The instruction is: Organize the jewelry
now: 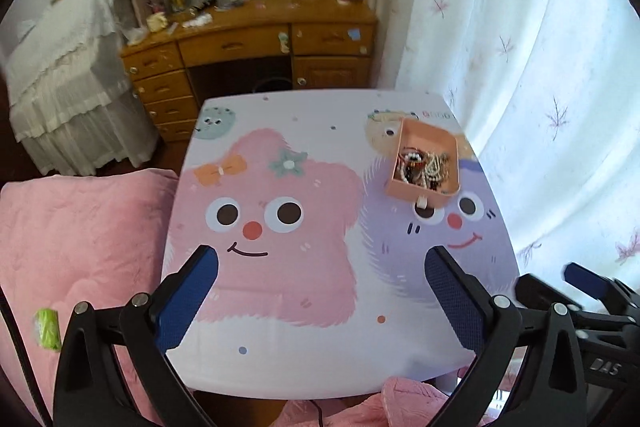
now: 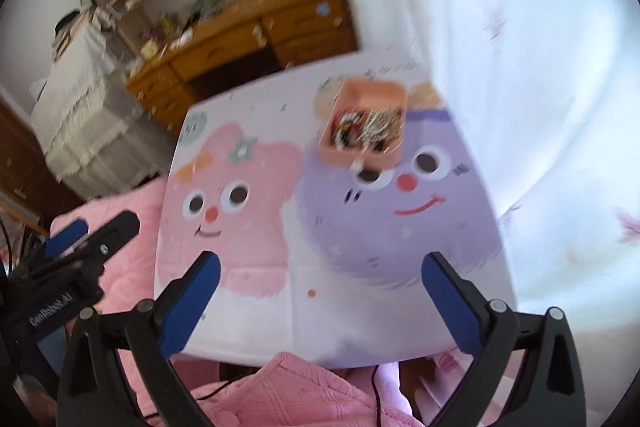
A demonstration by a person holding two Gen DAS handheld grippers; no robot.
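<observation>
A small orange tray (image 1: pixel 416 137) (image 2: pixel 372 89) stands on the far right part of the cartoon-printed table (image 1: pixel 304 291) (image 2: pixel 348 323). Inside it lies a tangle of bead bracelets and necklaces (image 1: pixel 424 167) (image 2: pixel 366 129), pearl, black and red. A small white piece (image 1: pixel 421 203) (image 2: pixel 357 163) lies on the table just in front of the tray. My left gripper (image 1: pixel 320 267) hangs open above the near half of the table, nothing between its blue pads. My right gripper (image 2: pixel 320 273) is open too, high over the near edge, empty. The right wrist view is blurred.
A pink quilt (image 1: pixel 76 247) lies left of the table and under its near edge. A wooden desk with drawers (image 1: pixel 248 43) and cluttered shelves stands behind. White curtains (image 1: pixel 540 67) hang along the right. A green scrap (image 1: pixel 47 327) rests on the quilt.
</observation>
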